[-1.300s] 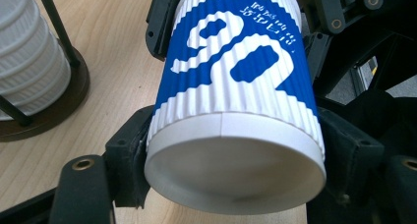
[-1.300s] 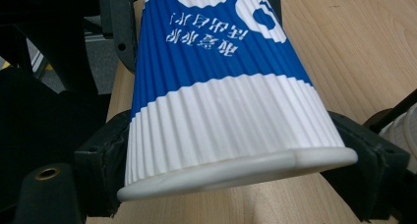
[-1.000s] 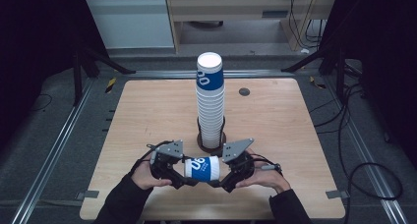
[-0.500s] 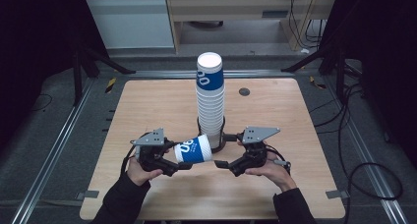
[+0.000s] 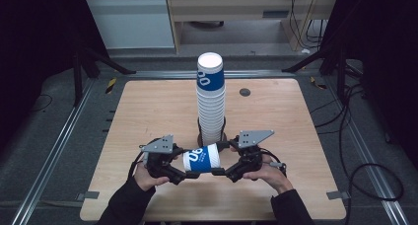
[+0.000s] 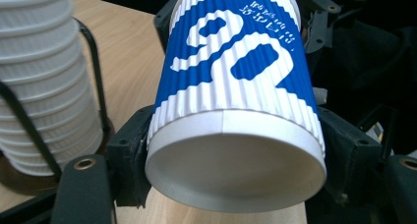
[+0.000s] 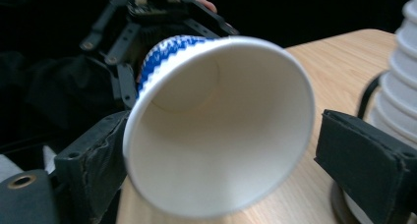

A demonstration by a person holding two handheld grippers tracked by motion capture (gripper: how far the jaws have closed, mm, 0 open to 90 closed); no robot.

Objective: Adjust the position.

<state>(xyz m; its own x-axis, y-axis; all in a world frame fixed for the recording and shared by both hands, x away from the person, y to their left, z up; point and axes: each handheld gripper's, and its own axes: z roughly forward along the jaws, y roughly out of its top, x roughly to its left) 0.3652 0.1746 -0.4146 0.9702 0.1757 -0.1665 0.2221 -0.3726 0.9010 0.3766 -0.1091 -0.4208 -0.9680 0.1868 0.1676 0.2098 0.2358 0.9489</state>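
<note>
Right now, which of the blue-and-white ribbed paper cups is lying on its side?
The single blue-and-white ribbed paper cup between the left gripper and right gripper; the others stand nested in the tall upright stack.

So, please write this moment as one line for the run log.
left gripper: shut on paper cup base | right gripper: open around cup mouth, jaws just closing | cup stack: upright behind

A tall stack of cups (image 5: 211,99) stands upright in a black wire holder (image 5: 201,131) mid-table (image 5: 148,106).
</note>
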